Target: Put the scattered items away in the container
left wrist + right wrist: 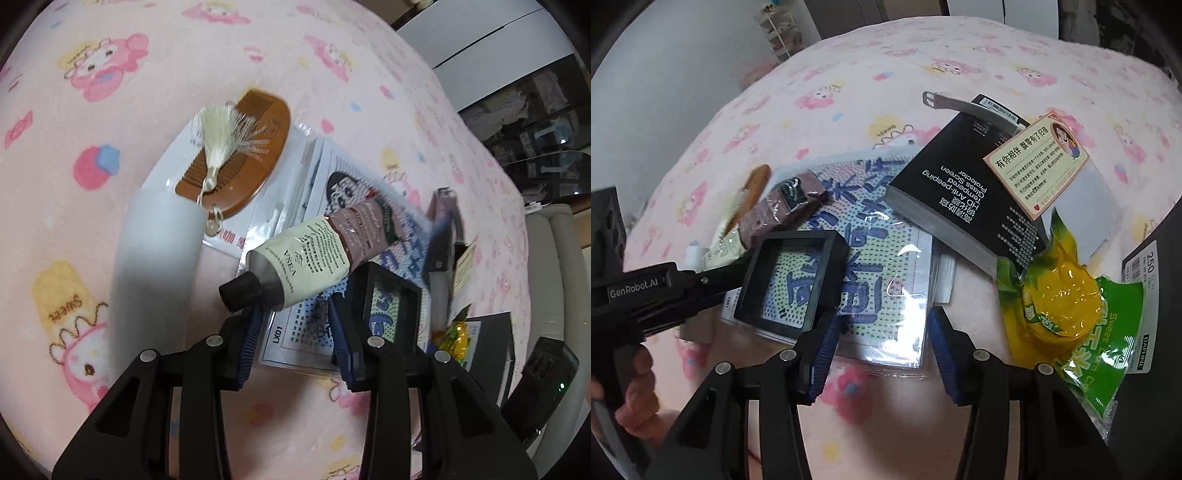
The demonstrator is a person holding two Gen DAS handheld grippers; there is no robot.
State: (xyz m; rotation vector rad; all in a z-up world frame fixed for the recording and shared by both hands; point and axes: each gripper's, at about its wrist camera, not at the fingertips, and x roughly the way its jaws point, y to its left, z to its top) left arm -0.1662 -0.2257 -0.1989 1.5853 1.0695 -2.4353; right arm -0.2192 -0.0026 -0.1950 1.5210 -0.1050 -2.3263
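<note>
Left wrist: left gripper [295, 325] jaws wide, empty, near cream tube [314, 258]; right gripper [882, 350] jaws wide too. Tube's round, may roll off the bead kit [882, 266].

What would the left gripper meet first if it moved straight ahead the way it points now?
Most likely the hand cream tube: it lies across the line just beyond the open left gripper, near the cap end. Depth is unclear, so it might pass just above it.

A pink blanket [155, 92] with cartoon rabbit prints covers the whole surface in both views. At the upper right of the left wrist view, a white cabinet [491, 40] stands above dark glass shelves [546, 147]. A grey wall [665, 85] fills the upper left of the right wrist view.
</note>
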